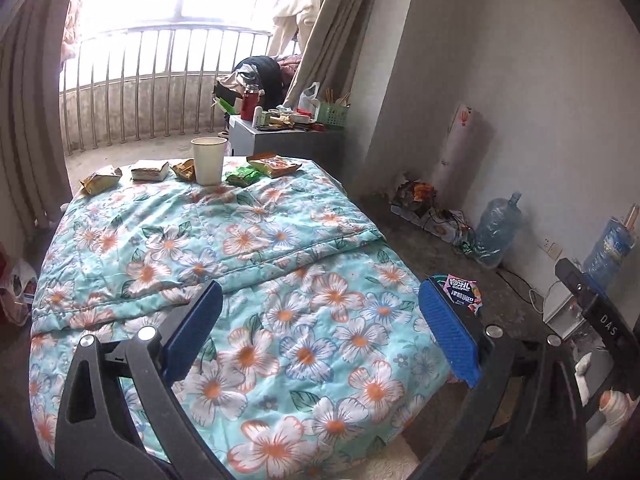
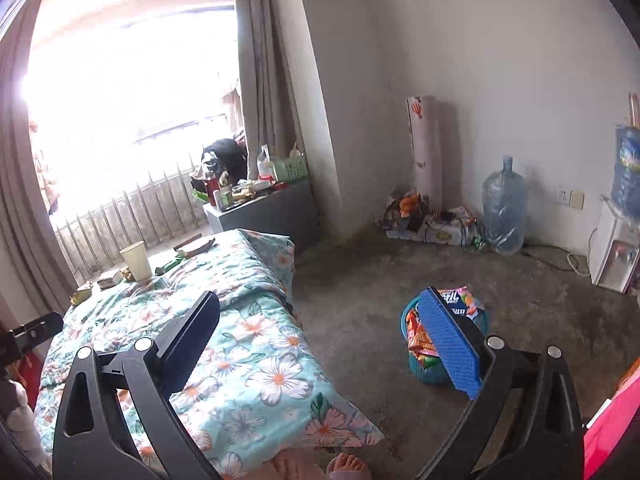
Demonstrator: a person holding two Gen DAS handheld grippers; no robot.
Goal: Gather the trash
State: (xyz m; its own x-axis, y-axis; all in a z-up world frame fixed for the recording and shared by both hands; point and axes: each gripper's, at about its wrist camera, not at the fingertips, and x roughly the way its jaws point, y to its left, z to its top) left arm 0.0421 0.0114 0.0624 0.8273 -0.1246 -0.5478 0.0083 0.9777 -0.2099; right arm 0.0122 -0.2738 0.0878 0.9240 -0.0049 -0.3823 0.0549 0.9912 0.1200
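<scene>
While the floral quilt (image 1: 248, 240) spreads soft and rumpled across the bed, the teal plastic basket (image 2: 432, 372) sits on the rough concrete floor beside it, stuffed with crinkly wrappers. Both grippers — left gripper (image 1: 320, 320) and right gripper (image 2: 324, 334) — hang with fingers spread wide, nothing between them. Well beyond the fingertips, at the quilt's far edge, a paper cup (image 1: 208, 160) stands upright among flattened snack wrappers (image 1: 274, 165) — foil and cardboard scraps.
</scene>
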